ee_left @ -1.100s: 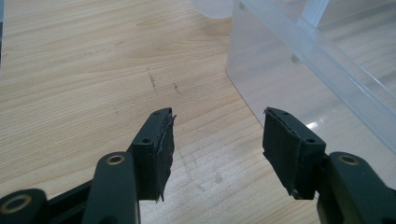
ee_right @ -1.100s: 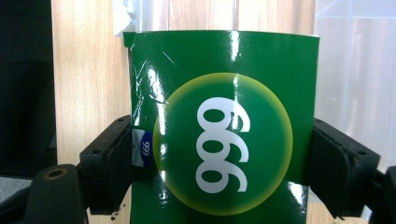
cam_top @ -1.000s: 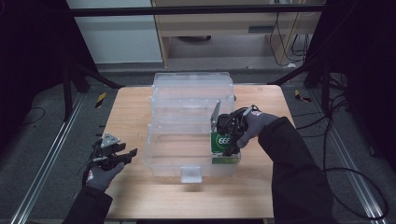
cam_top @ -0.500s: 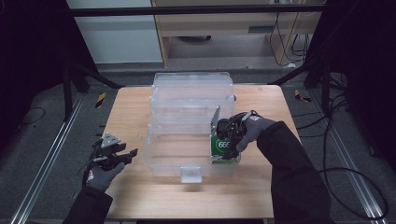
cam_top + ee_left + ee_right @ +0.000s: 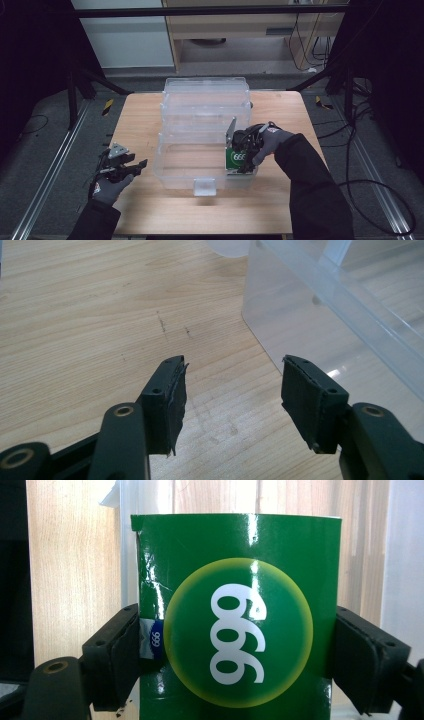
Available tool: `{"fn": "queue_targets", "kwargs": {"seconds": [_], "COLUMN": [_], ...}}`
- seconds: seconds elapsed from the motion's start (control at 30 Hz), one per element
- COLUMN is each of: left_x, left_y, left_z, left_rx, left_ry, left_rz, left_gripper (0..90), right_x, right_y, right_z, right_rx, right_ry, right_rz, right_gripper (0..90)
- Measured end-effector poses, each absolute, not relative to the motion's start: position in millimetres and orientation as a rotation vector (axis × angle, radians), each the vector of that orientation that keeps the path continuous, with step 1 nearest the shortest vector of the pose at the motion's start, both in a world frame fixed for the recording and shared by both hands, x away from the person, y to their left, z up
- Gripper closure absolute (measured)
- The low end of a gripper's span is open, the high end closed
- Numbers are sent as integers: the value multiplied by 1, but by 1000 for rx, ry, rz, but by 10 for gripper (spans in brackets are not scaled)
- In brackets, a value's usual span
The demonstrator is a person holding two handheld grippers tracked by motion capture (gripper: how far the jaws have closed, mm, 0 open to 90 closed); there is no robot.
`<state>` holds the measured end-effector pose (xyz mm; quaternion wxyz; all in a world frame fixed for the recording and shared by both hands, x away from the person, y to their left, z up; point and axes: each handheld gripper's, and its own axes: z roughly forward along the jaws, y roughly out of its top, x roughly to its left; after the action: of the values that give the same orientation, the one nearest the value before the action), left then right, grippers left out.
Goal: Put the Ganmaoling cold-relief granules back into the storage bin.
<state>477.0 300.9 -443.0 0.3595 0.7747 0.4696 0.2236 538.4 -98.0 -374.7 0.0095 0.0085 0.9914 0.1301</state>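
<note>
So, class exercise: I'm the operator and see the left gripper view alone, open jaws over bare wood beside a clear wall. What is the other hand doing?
Observer: The right gripper is shut on a green box marked 999.
Operator: Where is it?
Observer: At the right end of the clear bin, inside its wall.
Operator: Is there one bin?
Observer: No, a second clear bin stands behind the first one.

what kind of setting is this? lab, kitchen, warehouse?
Most likely a lab or a data-collection workstation. A bare wooden table stands inside a dark metal frame, with floor rails alongside and loose cables on a grey floor. Only a clear plastic bin and a green box are set out.
</note>
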Motion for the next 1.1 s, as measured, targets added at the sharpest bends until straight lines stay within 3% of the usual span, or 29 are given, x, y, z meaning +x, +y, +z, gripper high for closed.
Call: {"fn": "queue_targets", "kwargs": {"seconds": [1.1], "left_x": [477], "left_y": [299], "left_z": [-444], "left_rx": [2006], "left_ry": [1211], "left_rz": [572], "left_gripper": [427], "right_x": [529], "right_y": [-102], "right_z": [-381], "right_rx": [112], "right_ry": [3025], "right_rz": [425], "right_gripper": [154]}}
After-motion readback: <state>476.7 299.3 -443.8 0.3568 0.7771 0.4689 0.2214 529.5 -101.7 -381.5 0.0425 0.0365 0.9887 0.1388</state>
